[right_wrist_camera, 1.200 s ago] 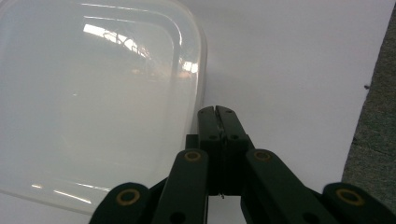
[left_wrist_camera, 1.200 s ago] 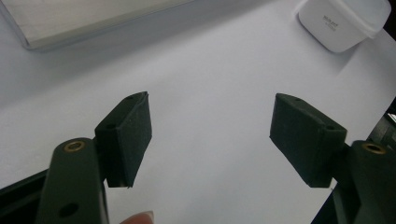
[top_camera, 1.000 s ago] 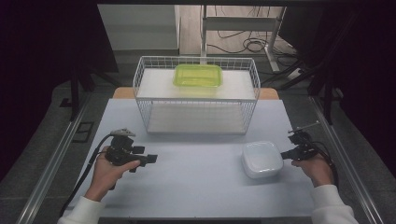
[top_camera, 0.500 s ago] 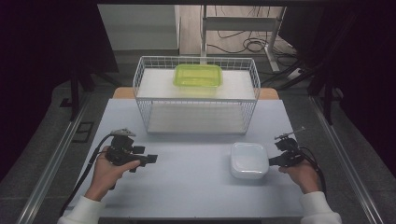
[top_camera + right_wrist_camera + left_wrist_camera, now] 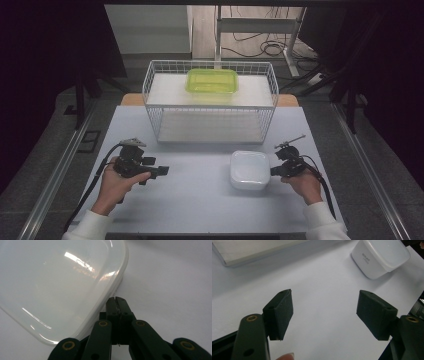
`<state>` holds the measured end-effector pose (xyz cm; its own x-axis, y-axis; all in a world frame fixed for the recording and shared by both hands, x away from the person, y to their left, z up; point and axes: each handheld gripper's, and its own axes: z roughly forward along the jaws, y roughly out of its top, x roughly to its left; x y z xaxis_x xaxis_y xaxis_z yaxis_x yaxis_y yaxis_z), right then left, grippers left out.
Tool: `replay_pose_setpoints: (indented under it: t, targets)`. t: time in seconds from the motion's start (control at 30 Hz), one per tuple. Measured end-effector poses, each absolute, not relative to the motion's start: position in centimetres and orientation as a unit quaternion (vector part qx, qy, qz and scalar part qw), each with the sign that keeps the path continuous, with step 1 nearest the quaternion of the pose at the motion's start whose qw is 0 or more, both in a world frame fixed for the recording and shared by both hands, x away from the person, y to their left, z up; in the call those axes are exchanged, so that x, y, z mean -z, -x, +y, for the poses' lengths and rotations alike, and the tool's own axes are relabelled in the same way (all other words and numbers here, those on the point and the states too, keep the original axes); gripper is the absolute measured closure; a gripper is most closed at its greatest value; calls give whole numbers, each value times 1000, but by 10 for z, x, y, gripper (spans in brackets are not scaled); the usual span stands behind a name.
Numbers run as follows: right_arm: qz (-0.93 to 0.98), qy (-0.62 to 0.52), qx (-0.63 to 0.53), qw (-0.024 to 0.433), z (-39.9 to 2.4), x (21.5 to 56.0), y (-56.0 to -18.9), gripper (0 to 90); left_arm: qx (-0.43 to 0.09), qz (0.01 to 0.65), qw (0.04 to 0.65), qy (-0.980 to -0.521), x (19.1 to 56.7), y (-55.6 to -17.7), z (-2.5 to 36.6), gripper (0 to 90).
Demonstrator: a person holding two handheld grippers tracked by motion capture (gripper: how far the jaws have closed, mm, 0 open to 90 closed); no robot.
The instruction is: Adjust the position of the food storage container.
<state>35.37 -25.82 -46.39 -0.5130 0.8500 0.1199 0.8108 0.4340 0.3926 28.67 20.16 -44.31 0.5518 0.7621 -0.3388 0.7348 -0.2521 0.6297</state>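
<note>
White lidded container (image 5: 249,169) on the table (image 5: 200,200) in front of the wire basket (image 5: 210,102) (green container (image 5: 212,80) atop it), right gripper (image 5: 274,171) jaws pressed together against its edge, left gripper (image 5: 162,171) wide apart and empty; transfer apparently not yet begun.

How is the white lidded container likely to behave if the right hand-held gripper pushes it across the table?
The white container looks like glossy, rigid plastic, so it should probably slide rather than flex. Low and wide, it seems unlikely to tip. The shut right hand-held gripper sits at its rounded corner, so a push there may turn it.
</note>
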Motion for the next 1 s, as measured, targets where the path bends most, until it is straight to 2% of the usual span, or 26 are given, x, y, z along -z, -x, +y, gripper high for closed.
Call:
replay_pose_setpoints:
  t: [0.73, 1.0]
  targets:
    - [881, -413, -228, 45, -162, 465, -360, 891, -14, 470, 380, -797, 449, -287, 197, 288]
    - [883, -407, -228, 46, -153, 469, -359, 891, -15, 470, 381, -796, 449, -286, 197, 287]
